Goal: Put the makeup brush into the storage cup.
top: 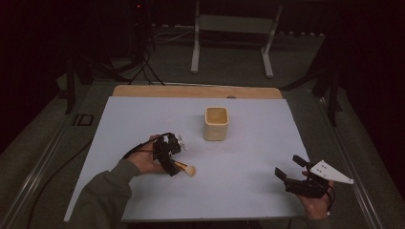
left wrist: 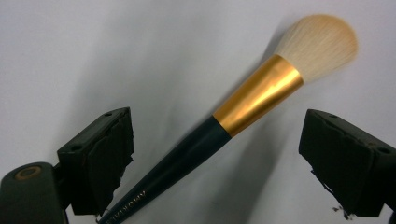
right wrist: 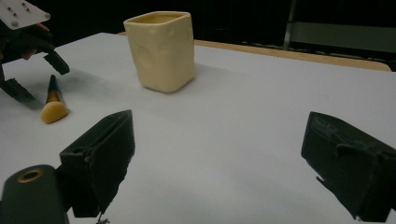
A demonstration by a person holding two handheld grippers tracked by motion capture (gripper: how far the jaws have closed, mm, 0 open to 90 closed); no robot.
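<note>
Down on the worktop (top: 239, 191), the left tool (left wrist: 215, 154) straddles the brush (left wrist: 261, 88) with jaws wide, while the right tool (right wrist: 219, 163) gapes empty.

Makeup brush (left wrist: 219, 128): dark handle, gold ferrule, pale bristles; lying flat on white sheet, unheld.

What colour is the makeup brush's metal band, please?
Gold; the makeup brush's metal band shows best in the left gripper view.

1. From my high view, the left gripper (top: 168, 155) covers the brush (top: 186, 168) handle at 9 o'clock.
2. In my left gripper view, the handle's end is cut off at 6 o'clock, its lettering partly unreadable.
</note>
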